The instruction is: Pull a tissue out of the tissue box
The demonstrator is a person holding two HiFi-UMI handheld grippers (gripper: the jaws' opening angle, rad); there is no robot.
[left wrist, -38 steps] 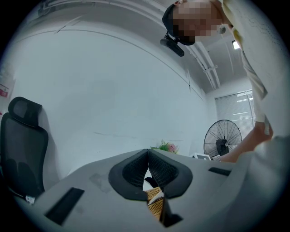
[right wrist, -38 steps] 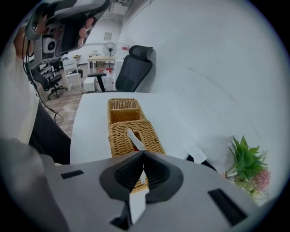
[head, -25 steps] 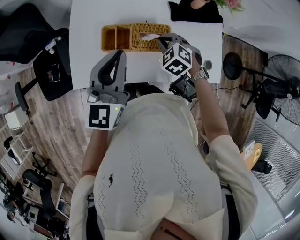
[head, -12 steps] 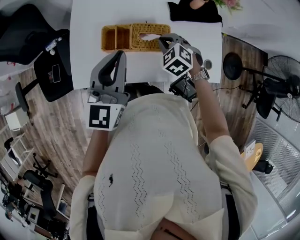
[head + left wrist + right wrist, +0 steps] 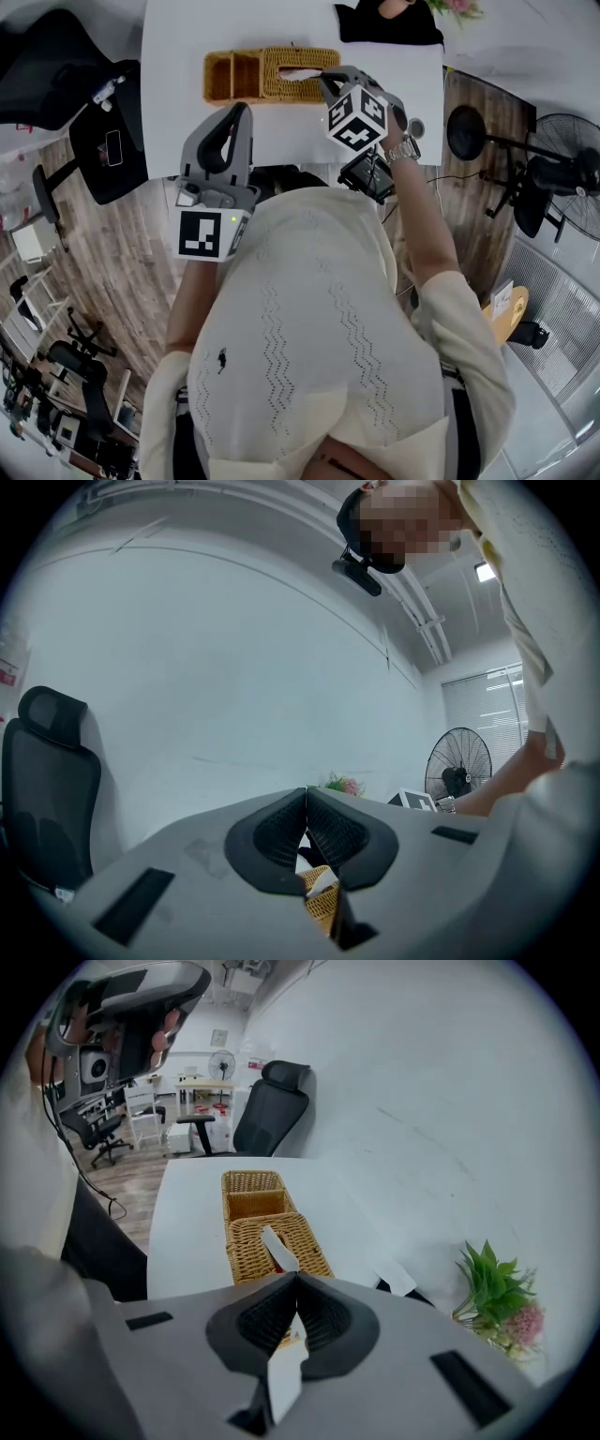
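Our right gripper (image 5: pixel 296 1283) has its jaws clenched on the soft, tear-prone tissue (image 5: pixel 284 1380) rising from the wicker tissue box (image 5: pixel 246 1246) on the worktop (image 5: pixel 187 1213), best gripped near its base, while our left gripper (image 5: pixel 306 799) hangs with jaws closed on nothing.

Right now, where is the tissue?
In the right gripper view, the tissue sticks up from the wicker tissue box on the white table, pinched by the jaws of the right gripper.

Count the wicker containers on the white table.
2. The wicker tissue box, tissue poking from its top; an open wicker basket right beside it, leftward in the head view. The person's body may hide others.
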